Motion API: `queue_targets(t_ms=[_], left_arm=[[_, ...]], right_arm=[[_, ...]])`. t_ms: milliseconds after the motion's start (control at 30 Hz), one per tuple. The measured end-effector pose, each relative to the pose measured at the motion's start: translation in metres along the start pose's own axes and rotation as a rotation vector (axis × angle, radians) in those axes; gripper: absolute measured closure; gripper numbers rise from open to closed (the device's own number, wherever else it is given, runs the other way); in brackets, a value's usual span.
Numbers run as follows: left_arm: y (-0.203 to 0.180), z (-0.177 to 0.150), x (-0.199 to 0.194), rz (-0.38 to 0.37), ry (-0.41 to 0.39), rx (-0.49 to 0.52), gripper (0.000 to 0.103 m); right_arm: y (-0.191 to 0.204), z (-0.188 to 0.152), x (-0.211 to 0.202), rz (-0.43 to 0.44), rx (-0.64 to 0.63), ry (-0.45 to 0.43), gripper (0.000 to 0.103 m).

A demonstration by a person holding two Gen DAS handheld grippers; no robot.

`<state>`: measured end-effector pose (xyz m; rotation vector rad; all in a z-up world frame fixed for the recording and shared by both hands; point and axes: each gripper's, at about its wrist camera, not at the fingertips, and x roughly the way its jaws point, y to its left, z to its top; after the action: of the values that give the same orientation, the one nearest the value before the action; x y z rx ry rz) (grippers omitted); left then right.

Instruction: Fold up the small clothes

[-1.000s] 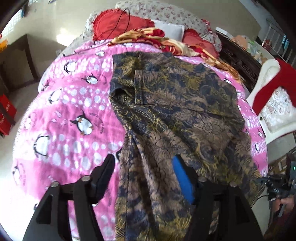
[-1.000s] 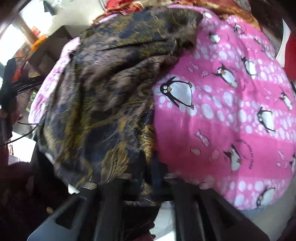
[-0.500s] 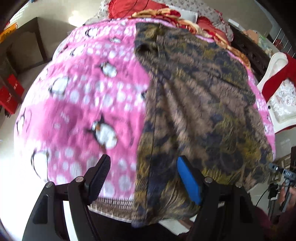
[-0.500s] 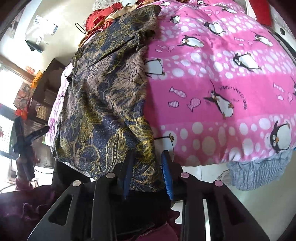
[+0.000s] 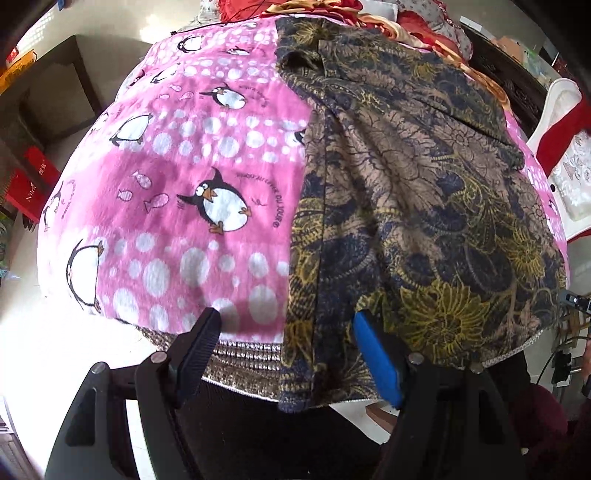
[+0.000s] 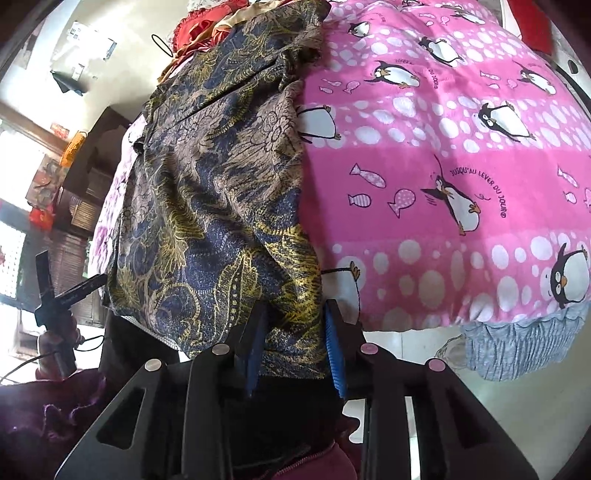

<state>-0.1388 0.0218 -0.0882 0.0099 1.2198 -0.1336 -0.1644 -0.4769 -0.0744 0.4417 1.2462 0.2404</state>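
A dark batik shirt (image 5: 406, 177) with gold and navy flowers lies on the pink penguin blanket (image 5: 184, 155), its hem hanging over the near edge of the bed. My left gripper (image 5: 286, 341) is open at that edge, its jaws wide apart either side of the shirt's left hem corner. In the right wrist view the same shirt (image 6: 221, 177) lies left of the blanket (image 6: 443, 166). My right gripper (image 6: 295, 328) has its jaws partly apart around the shirt's right hem corner, with cloth between them.
Red and patterned cushions and bedding (image 5: 369, 14) pile at the far end of the bed. A white chair with a red cloth (image 5: 561, 140) stands at the right. Dark furniture (image 5: 55, 92) and red boxes (image 5: 29, 184) stand at the left.
Both grippers have drawn back toward the near edge of the bed, and the shirt now lies stretched flat. The right gripper's jaws have opened wider.
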Motion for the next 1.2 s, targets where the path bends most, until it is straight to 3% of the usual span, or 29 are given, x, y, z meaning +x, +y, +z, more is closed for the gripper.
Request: queue_targets(t_ms=[433,833,933,1000,1033,1100,1133,1200], left_arm=[[0.001,-0.011,-0.005,0.0,0.03,0.001,0.025],[-0.001,-0.013,0.007,-0.063,0.074,-0.026,0.029],[-0.011,-0.014,0.011,-0.07,0.097,0.019,0.047],[-0.015,-0.014,0.013,-0.081,0.106,0.036,0.077],[-0.016,-0.014,0.014,-0.082,0.112,0.039,0.08],[-0.018,-0.014,0.013,-0.092,0.116,0.046,0.097],[-0.018,-0.013,0.011,-0.11,0.118,0.048,0.097],[-0.017,-0.01,-0.001,-0.187,0.108,0.045,0.097]], right_arm=[[-0.001,0.002,0.005,-0.001,0.005,0.01,0.07],[-0.003,0.003,0.007,0.013,0.012,0.02,0.069],[-0.003,0.003,0.007,0.014,0.008,0.021,0.069],[-0.003,0.003,0.007,0.017,-0.002,0.018,0.069],[-0.001,0.002,0.007,0.013,-0.015,0.02,0.07],[0.005,0.003,0.007,-0.01,-0.07,0.033,0.08],[0.007,0.003,0.006,-0.018,-0.088,0.034,0.09],[0.013,0.005,0.0,-0.027,-0.116,0.024,0.093]])
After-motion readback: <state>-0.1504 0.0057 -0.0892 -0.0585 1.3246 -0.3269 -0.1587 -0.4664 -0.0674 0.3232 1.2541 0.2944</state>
